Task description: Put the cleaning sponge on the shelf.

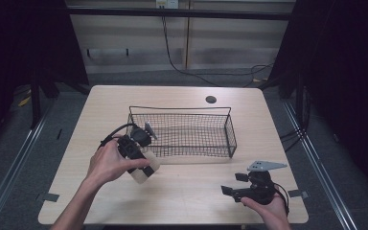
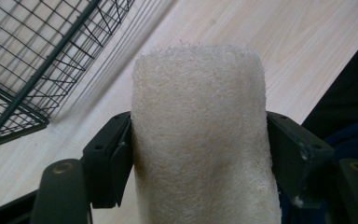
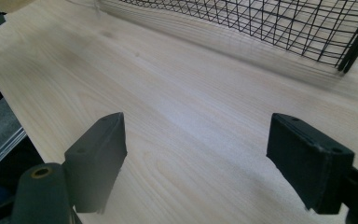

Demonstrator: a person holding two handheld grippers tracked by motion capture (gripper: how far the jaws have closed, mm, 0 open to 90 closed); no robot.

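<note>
One left gripper (image 2: 199, 154) clamps a cream sponge (image 2: 200, 135) beside the basket (image 2: 23, 84).

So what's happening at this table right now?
A person is working with a gripper in each hand. The left gripper is clamped on a cream sponge, held just in front of a black wire basket on the wooden table. The right gripper hangs open over bare table near the front right corner, holding nothing.
</note>
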